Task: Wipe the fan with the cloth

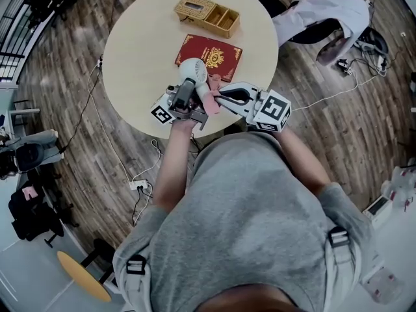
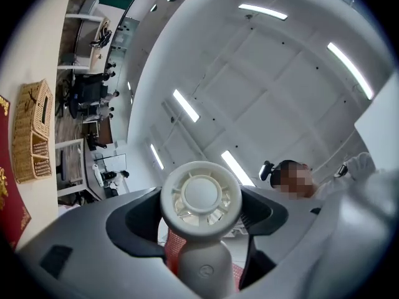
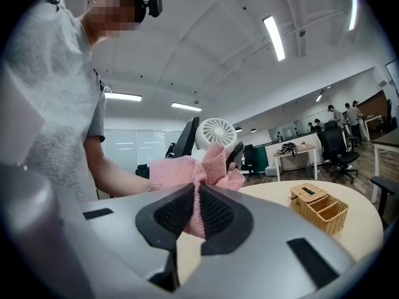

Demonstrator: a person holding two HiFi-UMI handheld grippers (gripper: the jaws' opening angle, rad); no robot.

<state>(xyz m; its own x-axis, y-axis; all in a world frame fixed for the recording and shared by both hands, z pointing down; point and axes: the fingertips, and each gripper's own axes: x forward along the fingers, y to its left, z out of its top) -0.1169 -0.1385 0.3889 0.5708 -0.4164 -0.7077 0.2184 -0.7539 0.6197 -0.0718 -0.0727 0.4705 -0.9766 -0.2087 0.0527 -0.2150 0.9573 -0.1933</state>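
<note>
My left gripper (image 2: pixel 199 228) is closed on the handle of the fan (image 2: pixel 201 197). It holds the fan above the near edge of the table (image 1: pixel 130 51), and the round head points toward the red book (image 1: pixel 209 54). The jaws of my right gripper (image 3: pixel 198 212) are clamped tight on the pink cloth (image 3: pixel 198 170). The bunched cloth touches the fan just below its head, from the right side. A wicker box (image 3: pixel 319 207) stands on the table beyond the book, well apart from both grippers.
</note>
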